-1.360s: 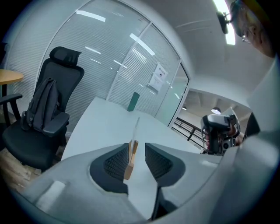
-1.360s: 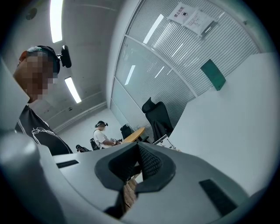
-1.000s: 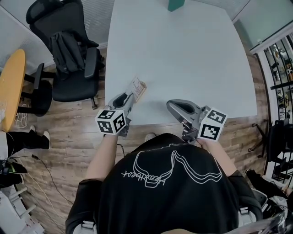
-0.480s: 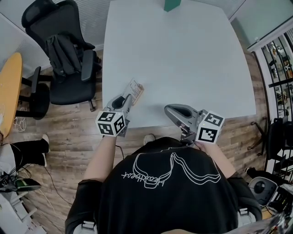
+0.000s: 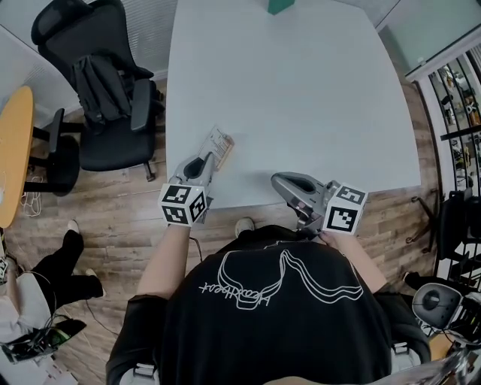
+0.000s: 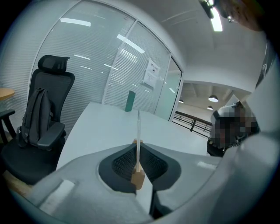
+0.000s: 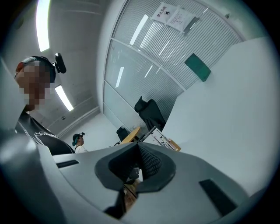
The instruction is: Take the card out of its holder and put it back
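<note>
A white printed card (image 5: 219, 144) with a tan strip along one edge is held near the front left edge of the white table (image 5: 301, 98). My left gripper (image 5: 209, 159) is shut on it. Its jaws have just been closing, with the card between them. In the left gripper view the card (image 6: 138, 131) stands edge-on between the pads (image 6: 151, 162), with a tan piece (image 6: 138, 177) at its lower end. My right gripper (image 5: 277, 180) hovers at the table's front edge to the right, shut and empty. From the right gripper (image 7: 138, 147) view, the card (image 7: 158, 139) shows to the left.
A black office chair (image 5: 105, 90) with a dark bag on it stands left of the table. A green object (image 5: 282, 6) sits at the table's far edge. There is a round wooden table (image 5: 15, 150) at far left, a bystander (image 5: 52, 267) at lower left and a railing (image 5: 458, 105) on the right.
Both grippers have stayed almost where they were, the left one at the card. The bystander at the lower left has walked further into view.
</note>
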A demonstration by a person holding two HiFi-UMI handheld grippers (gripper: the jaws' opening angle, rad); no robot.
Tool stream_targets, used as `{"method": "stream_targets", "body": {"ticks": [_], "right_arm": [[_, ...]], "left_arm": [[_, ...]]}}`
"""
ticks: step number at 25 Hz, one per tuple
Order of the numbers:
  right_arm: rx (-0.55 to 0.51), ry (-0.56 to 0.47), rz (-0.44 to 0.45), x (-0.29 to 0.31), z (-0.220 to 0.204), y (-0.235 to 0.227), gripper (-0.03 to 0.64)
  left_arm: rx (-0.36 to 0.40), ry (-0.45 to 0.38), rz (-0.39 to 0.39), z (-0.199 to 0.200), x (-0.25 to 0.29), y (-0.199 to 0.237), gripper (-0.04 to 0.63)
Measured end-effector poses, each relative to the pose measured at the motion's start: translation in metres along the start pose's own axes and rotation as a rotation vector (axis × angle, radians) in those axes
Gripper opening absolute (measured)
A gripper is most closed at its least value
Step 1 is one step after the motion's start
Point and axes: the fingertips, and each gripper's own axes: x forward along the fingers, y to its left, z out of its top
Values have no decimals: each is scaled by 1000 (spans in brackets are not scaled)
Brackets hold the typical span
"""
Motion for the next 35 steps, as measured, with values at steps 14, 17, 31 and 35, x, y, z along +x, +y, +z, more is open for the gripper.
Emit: {"method": "stream_targets", "body": {"ticks": [14,17,31,35], "right_arm": [[17,-19,-8,-2,0,-2,9],[15,-22,-9,-2,2,-2,9],[28,-53,23,-42,15,-1,9],[26,-53,21,-40,24,-6,9]], "left_arm": [[14,19,11,1,-1,0,26],[16,18,14,2,-1,3,26],[24,-12,75,29,-15,-23,26],[1,-19,96,35,-17,-13,26]]}}
